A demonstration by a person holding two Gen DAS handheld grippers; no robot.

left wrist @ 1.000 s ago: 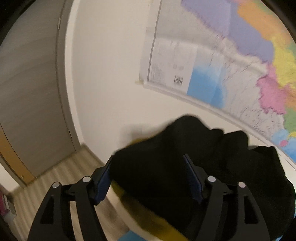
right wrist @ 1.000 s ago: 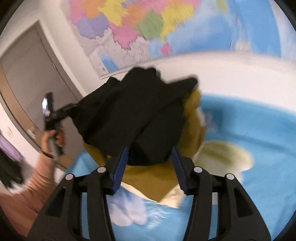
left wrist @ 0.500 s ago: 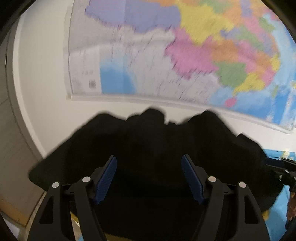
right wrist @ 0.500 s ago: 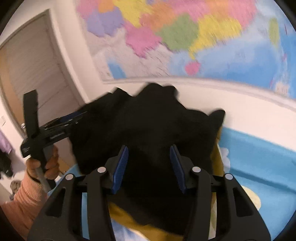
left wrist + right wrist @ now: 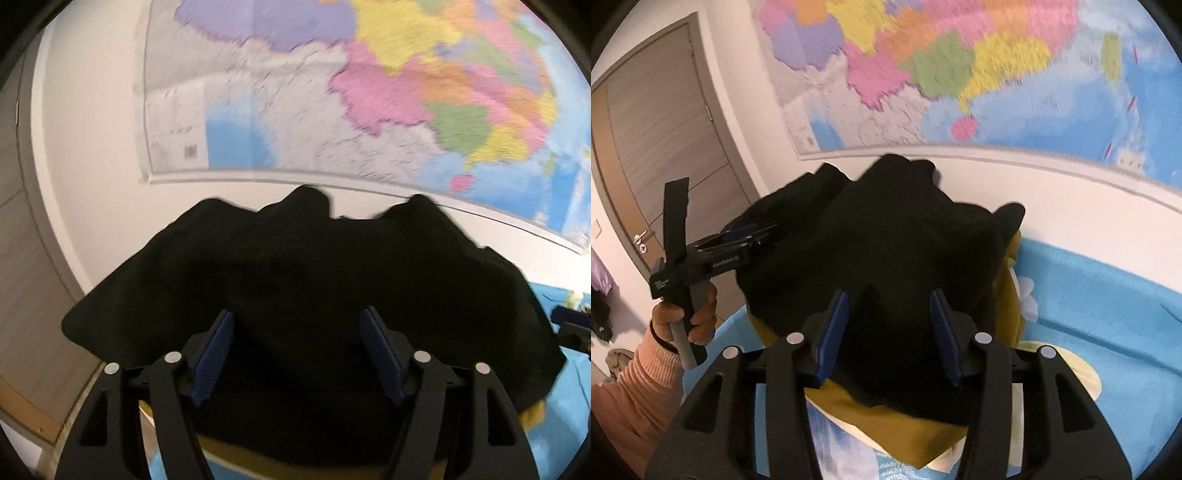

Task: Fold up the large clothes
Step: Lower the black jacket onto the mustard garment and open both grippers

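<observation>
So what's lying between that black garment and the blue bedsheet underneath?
A mustard-yellow cloth lies between the black garment and the blue sheet. The right wrist view shows it best, sticking out below and to the right of the black fabric.

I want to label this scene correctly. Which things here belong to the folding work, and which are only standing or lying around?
Part of the job:
black garment
mustard-yellow garment under it
left gripper
right gripper, jaws opening, black cloth between them

Only around:
wall map
door
blue patterned sheet
</observation>
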